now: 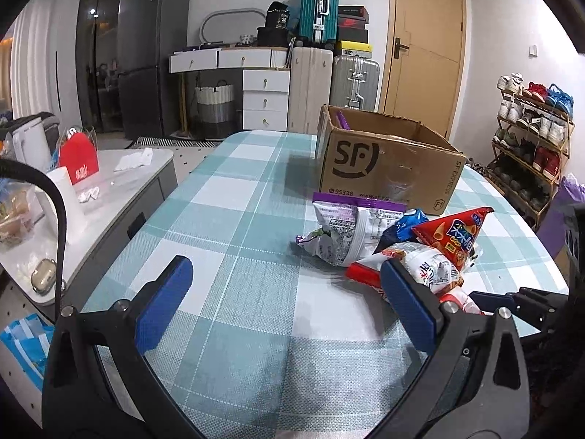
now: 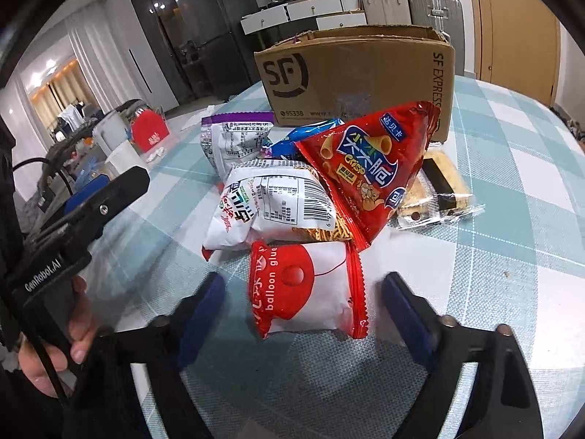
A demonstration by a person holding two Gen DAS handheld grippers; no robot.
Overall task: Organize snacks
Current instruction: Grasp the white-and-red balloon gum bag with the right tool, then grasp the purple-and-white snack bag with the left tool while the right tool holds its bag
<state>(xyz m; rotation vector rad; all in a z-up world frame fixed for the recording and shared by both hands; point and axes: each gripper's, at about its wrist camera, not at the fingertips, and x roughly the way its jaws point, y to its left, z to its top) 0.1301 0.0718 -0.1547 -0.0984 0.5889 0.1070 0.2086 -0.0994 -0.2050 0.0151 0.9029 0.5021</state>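
Fingers of R gripper (image 2: 303, 314) straddle the red/white "balloon glue" pack (image 2: 303, 289), pads clear of it both sides, no grip. L gripper (image 1: 281, 303) fingers spread wide over bare checked counter (image 1: 226, 197), nothing between. Behind the pack: white noodle bag (image 2: 270, 205), red triangular crisp bag (image 2: 369, 168), purple-topped bag (image 2: 230, 139), clear-wrapped cake bar (image 2: 438, 186) on the right. Farthest: open SF cardboard box (image 2: 351, 73), touching the pile's back edge.
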